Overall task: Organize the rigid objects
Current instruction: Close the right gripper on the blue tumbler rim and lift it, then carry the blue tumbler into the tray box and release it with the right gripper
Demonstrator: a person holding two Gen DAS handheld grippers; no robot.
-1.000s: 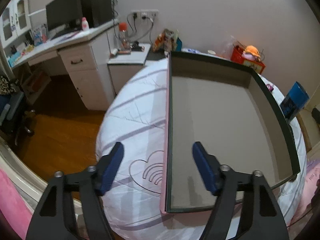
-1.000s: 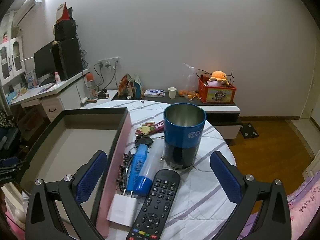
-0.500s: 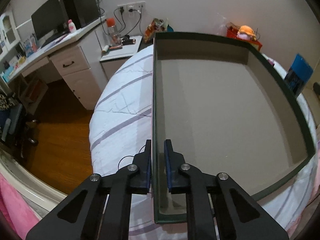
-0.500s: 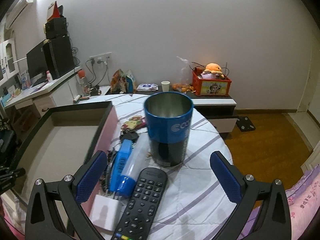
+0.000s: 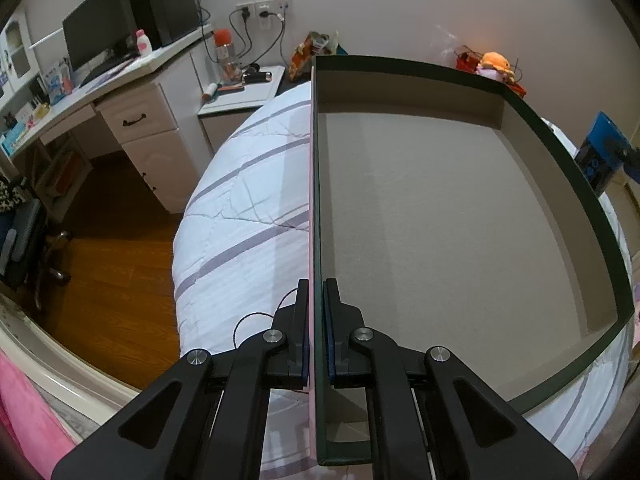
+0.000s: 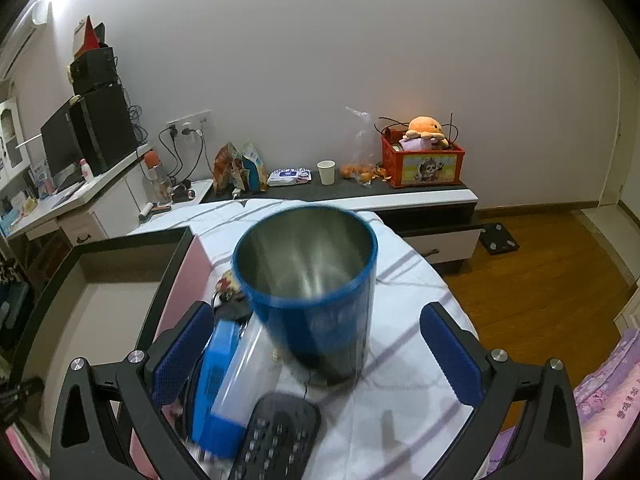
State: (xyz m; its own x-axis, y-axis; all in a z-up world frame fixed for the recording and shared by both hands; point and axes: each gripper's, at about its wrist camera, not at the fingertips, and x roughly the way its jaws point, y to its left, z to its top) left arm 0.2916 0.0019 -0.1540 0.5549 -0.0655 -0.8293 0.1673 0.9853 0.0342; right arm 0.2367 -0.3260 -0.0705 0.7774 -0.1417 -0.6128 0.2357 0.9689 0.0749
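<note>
A wide, shallow box (image 5: 440, 216) with a dark green rim, pink outside and bare grey floor lies on the striped white bedcover. My left gripper (image 5: 316, 292) is shut on the box's near left wall, one pad on each side. In the right wrist view the same box (image 6: 80, 300) lies at the left. A blue steel cup (image 6: 308, 280) stands upright just ahead of my right gripper (image 6: 316, 344), which is open, its pads either side of the cup and apart from it. A black remote (image 6: 276, 436) and a blue-capped clear bottle (image 6: 236, 380) lie beside the cup.
A keychain and a blue flat item (image 6: 216, 364) lie between cup and box. A white desk with monitor (image 5: 100, 40) stands far left, and a low cabinet holding a red crate (image 6: 424, 160) lines the wall. Wooden floor surrounds the bed.
My left gripper has closed from wide open onto the box's left wall. My right gripper has moved forward and down, so the blue cup now sits between its open pads.
</note>
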